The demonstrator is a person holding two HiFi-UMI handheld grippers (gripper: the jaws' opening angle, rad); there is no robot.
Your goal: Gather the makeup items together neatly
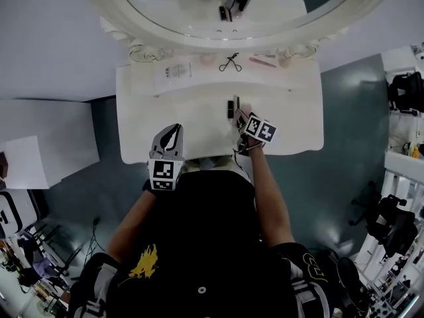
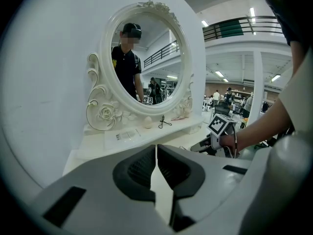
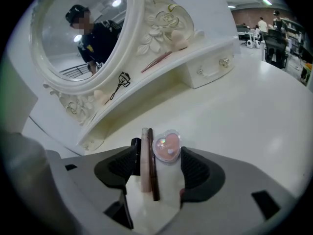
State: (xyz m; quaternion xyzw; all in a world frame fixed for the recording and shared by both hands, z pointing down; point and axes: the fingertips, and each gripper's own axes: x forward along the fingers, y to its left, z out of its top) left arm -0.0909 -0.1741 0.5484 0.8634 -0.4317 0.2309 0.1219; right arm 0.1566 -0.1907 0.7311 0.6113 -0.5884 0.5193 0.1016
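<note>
Right gripper (image 3: pixel 160 154) is noted with jaws wide, no pad seen pressing on the cluster laid between them on the table (image 3: pixel 244 111): pink stick (image 3: pixel 145 163), brown pencil (image 3: pixel 152 168) and heart compact (image 3: pixel 166 147), the sticks' long axes along the jaw line. Left gripper (image 2: pixel 156 153) is closed, empty, held at the near edge. Curler (image 3: pixel 119 83) and a pink item (image 3: pixel 157 61) lie on the shelf (image 3: pixel 146 89) beyond, mirror-ward. The right gripper is judged nearer.

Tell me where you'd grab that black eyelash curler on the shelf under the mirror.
Probably across the thin middle where its two handles cross. The eyelash curler lies flat on the shelf, loops toward the front edge, curved head toward the mirror. So come from above and the front; the mirror blocks the back.
</note>
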